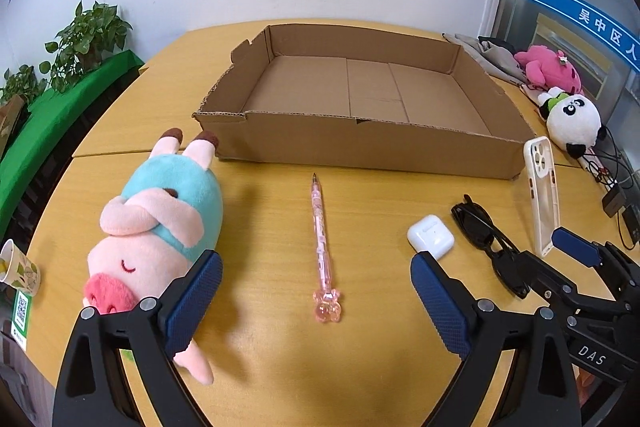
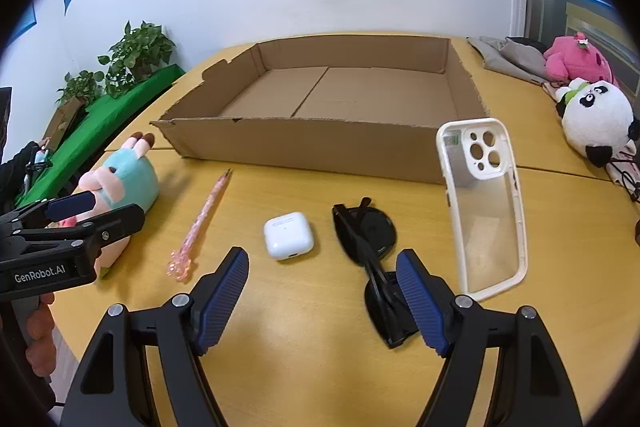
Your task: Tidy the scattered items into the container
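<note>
Five loose items lie on the counter (image 1: 272, 367) before the low-walled cardboard tray (image 1: 360, 147), with bare surface between them. The left gripper (image 1: 316, 303), jaws apart and empty, straddles the pink pen (image 1: 322, 239), the plush pig (image 1: 160, 227) beside its left pad. The right gripper (image 2: 320, 303), jaws apart and empty, has the earbud case (image 2: 288, 235) just ahead, the sunglasses (image 2: 368, 239) at its right pad and the phone case (image 2: 484, 203) further right.

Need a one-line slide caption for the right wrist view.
Open right gripper above earbud case and sunglasses, empty box behind.

The right gripper (image 2: 322, 301) is open over the yellow table (image 2: 320, 367), with the black sunglasses (image 2: 366, 231) by its right finger, the white earbud case (image 2: 288, 235) just ahead, and the cardboard box (image 2: 304, 147) farther ahead.
</note>
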